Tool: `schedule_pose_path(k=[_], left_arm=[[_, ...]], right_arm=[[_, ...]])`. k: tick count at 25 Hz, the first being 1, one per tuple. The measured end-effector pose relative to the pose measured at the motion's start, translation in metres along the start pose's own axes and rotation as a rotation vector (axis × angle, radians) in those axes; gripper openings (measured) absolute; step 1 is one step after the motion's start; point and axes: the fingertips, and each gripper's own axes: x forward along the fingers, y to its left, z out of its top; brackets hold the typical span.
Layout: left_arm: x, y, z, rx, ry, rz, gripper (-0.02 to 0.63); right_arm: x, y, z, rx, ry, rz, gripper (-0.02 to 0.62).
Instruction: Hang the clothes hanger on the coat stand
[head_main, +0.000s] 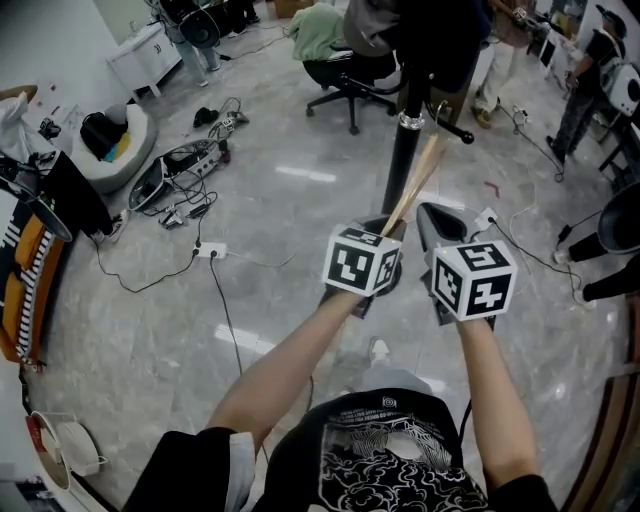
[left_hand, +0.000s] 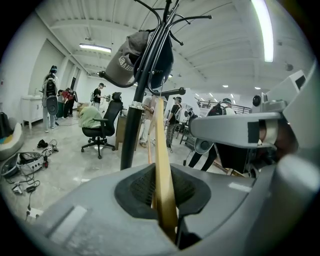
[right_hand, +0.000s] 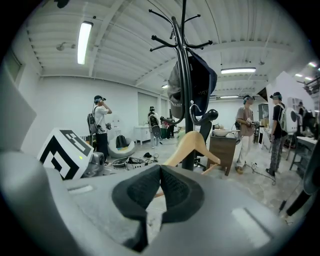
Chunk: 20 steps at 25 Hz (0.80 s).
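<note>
Left gripper view: my left gripper (left_hand: 162, 197) is clamped on the pale wooden clothes hanger (left_hand: 161, 150), seen edge-on and held up just beside the black metal coat stand (left_hand: 131, 125). My right gripper (right_hand: 159, 172) has its jaws pressed together with nothing between them. The hanger looks light, stiff and smooth-finished. It will likely pivot in the pads, so a grip on the arm close to the neck seems best. Writing: pale lettering on the dark grey cap (left_hand: 127, 57) hung on the stand, too distorted to read. The black-and-white marker cubes (head_main: 362, 260) carry patterns only.

Smooth wooden hanger (right_hand: 192, 145), glossy metal stand (left_hand: 131, 135)
</note>
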Motion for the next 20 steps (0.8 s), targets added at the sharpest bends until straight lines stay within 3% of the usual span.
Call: schedule_pose_path(k=[20], left_arm=[[0.028, 0.018, -0.008, 0.002, 0.038, 0.008, 0.038]], right_arm=[[0.026, -0.017, -0.003, 0.006, 0.021, 0.021, 0.000]])
